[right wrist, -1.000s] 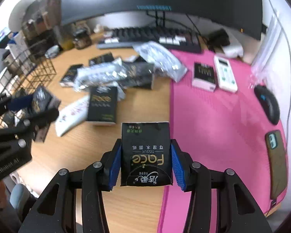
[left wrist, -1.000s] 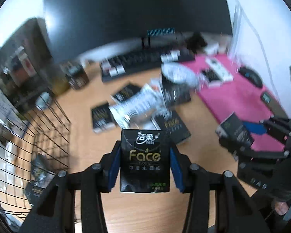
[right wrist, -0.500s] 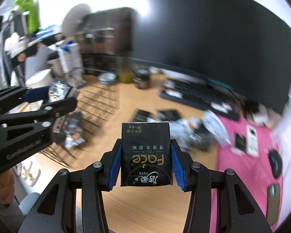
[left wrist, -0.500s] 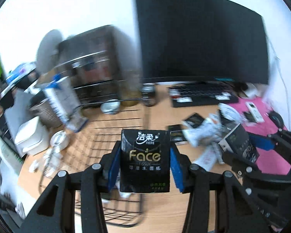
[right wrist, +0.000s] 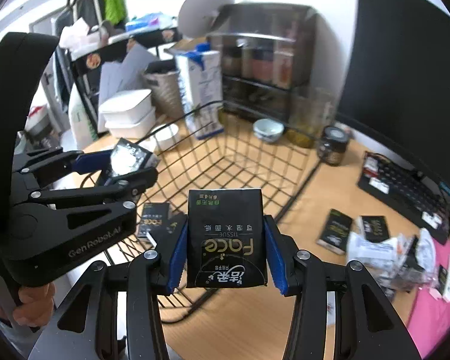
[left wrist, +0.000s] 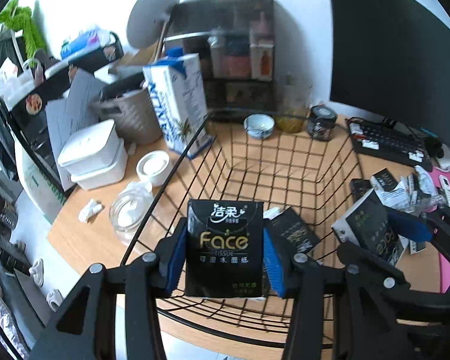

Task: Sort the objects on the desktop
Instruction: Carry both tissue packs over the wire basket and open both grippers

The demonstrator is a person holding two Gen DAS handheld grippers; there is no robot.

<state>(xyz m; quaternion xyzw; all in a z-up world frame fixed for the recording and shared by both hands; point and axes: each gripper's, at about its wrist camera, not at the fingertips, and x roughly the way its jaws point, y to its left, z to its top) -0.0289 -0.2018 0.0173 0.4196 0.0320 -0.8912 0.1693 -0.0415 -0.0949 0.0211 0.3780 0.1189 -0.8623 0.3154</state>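
Observation:
My left gripper (left wrist: pixel 224 252) is shut on a black "Face" tissue pack (left wrist: pixel 224 247) and holds it over the near edge of a black wire basket (left wrist: pixel 285 162). My right gripper (right wrist: pixel 226 246) is shut on a second black tissue pack (right wrist: pixel 226 237), held upside down above the same basket (right wrist: pixel 225 153). The right gripper with its pack (left wrist: pixel 372 231) shows at the right of the left wrist view. The left gripper with its pack (right wrist: pixel 126 162) shows at the left of the right wrist view. A black tissue pack (right wrist: pixel 154 219) lies in the basket.
More black packs (right wrist: pixel 334 231) and crumpled wrappers (right wrist: pixel 381 249) lie on the wooden desk right of the basket. A keyboard (left wrist: pixel 390 144), monitor (left wrist: pixel 390 45), dark jar (left wrist: pixel 321 121), small bowl (left wrist: pixel 258 124), milk carton (left wrist: pixel 180 102) and white boxes (left wrist: pixel 91 156) surround it.
Both grippers have swung left from the pile of packs by the pink mat to above the wire basket, each still holding its tissue pack.

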